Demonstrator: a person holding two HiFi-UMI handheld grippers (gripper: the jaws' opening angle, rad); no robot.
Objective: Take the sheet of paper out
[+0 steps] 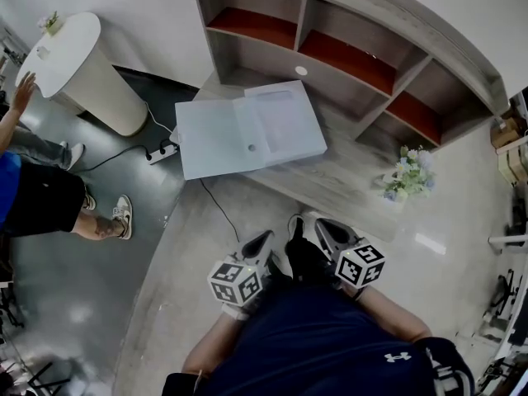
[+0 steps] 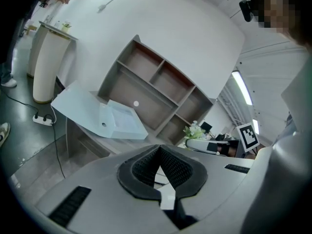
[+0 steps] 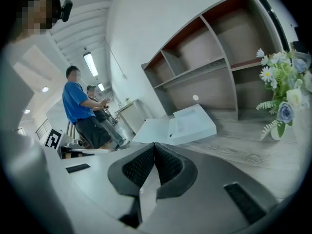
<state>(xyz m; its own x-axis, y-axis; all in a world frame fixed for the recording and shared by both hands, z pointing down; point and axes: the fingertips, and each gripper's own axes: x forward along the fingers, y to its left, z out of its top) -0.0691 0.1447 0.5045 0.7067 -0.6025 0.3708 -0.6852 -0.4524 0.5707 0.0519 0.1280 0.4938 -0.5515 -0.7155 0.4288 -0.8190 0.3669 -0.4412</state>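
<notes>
No words or numbers can be read. The dark shirt (image 1: 330, 345) bears a small white logo (image 1: 397, 357), probably Under Armour's interlocked mark, without lettering. Black-and-white square markers cover the left cube (image 1: 235, 280) and the right cube (image 1: 361, 264). The sheet of paper (image 1: 280, 120) in the open box (image 1: 214, 139) shows faint grey print, too small to read.

The folder (image 1: 247, 130) is pale blue, the counter (image 1: 346, 184) grey wood-grain, the shelf boards (image 1: 342, 60) red.
</notes>
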